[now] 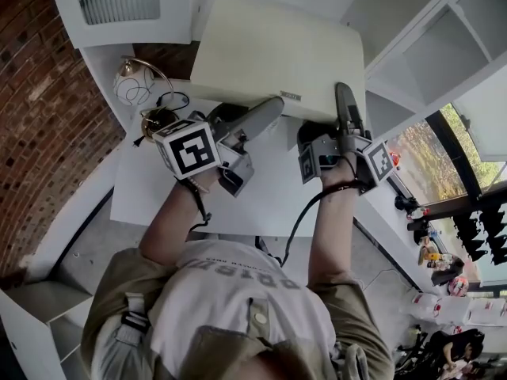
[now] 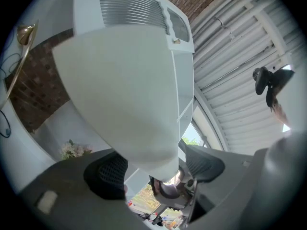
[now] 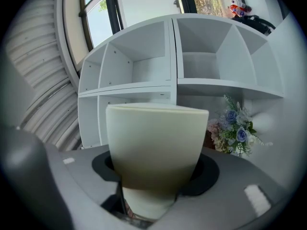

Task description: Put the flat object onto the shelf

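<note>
Flat object: the cream flat object (image 1: 273, 50) is held by its near edge above the white table (image 1: 150, 188), in front of you, with 2 grippers on it.
Left gripper: your left gripper (image 2: 156, 169) is closed on the board's near end, with 1 dark pad on each face.
Right gripper: your right gripper (image 3: 156, 171) is clamped on the same edge, and both pads press the board.
Shelf: the white shelf (image 3: 144, 75) stands ahead of you and to your right, its open compartments facing you.
In the way: from your right gripper the raised board covers the middle of the shelf's lower row.
Around: a gold wire lamp (image 1: 139, 85) sits at the table's far left, near the brick wall (image 1: 40, 117). Flowers (image 3: 237, 128) stand just beside the shelf's lower right.
Head view only: your 2 grippers are side by side under the board, and a window (image 1: 432, 153) is at your right.
Left gripper view only: a white unit (image 2: 132, 8) with a slatted grille is behind the board's far end, and a black fan (image 2: 268, 83) hangs under the ribbed ceiling.
Right gripper view only: it looks straight into the shelf's compartments.
</note>
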A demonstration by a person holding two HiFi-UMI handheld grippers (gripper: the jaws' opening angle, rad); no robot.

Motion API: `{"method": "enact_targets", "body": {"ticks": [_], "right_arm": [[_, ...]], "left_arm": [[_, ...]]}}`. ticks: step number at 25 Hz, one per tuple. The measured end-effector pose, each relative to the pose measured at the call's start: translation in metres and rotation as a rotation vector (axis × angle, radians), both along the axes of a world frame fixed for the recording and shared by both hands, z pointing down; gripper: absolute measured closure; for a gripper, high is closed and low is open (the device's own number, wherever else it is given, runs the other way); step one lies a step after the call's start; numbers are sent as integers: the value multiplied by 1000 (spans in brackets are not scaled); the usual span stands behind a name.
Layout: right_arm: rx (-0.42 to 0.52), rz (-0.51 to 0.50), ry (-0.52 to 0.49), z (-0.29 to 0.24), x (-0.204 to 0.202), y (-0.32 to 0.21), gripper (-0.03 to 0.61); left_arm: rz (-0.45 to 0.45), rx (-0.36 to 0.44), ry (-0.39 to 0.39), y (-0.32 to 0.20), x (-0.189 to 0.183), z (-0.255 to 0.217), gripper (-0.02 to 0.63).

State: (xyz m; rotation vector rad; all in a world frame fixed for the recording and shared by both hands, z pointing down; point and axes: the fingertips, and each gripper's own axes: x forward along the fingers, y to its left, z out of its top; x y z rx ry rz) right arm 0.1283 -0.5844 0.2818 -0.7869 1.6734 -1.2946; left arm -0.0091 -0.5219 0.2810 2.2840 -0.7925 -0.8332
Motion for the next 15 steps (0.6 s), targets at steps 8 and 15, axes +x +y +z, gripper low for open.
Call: {"method": "enact_targets", "body": {"ticks": [8, 15], "right_arm": [[-20, 24, 0, -3, 3, -10, 293], [-3, -47, 24, -7, 1, -25, 281]], "left_arm": [[-59, 25, -75, -3, -2, 9, 266], [-85, 12, -51, -18, -4, 5, 308]]}}
